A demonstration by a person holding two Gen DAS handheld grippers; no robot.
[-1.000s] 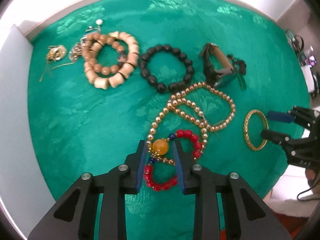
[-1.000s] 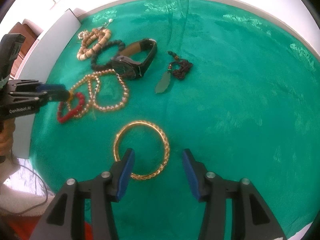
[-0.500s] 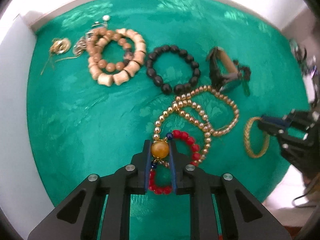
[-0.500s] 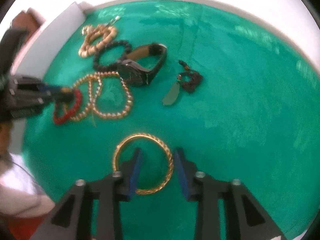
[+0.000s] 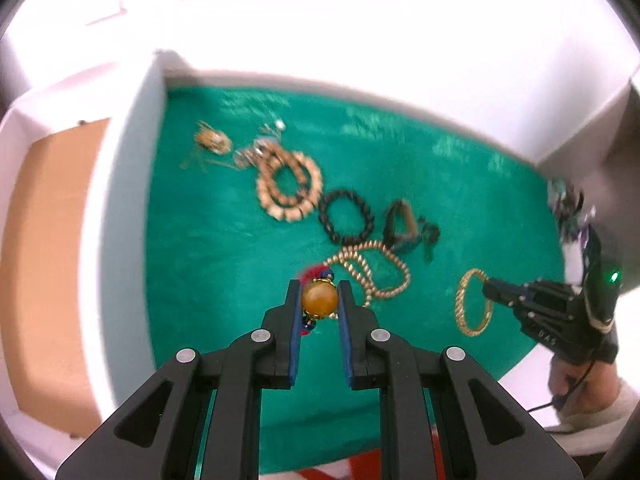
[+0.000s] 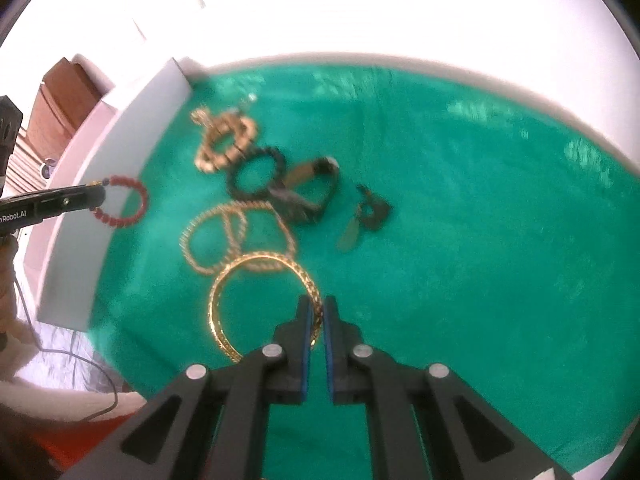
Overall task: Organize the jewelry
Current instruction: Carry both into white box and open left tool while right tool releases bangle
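Observation:
My left gripper [image 5: 319, 294] is shut on the amber bead of a red bead bracelet [image 5: 319, 299] and holds it lifted above the green cloth [image 5: 224, 264]; the bracelet hangs from it in the right wrist view [image 6: 124, 202]. My right gripper [image 6: 317, 312] is shut on the rim of a gold bangle [image 6: 260, 300], raised off the cloth; it shows at the right in the left wrist view [image 5: 472, 302]. A gold bead necklace [image 6: 236, 236], a black bead bracelet [image 6: 256, 174], tan wooden bracelets [image 6: 224, 140], a watch [image 6: 308, 190] and a dark pendant [image 6: 368, 216] lie on the cloth.
A white box wall [image 6: 120, 184] borders the cloth on the left, with a brown compartment [image 5: 48, 264] beyond it. Small gold earrings [image 5: 212, 142] lie at the far left of the cloth. A cable [image 6: 80, 376] trails off the near left edge.
Both grippers closed and lifted: the left took the red bracelet by its amber bead, the right took the gold bangle. Both views have pulled back and up from the cloth.

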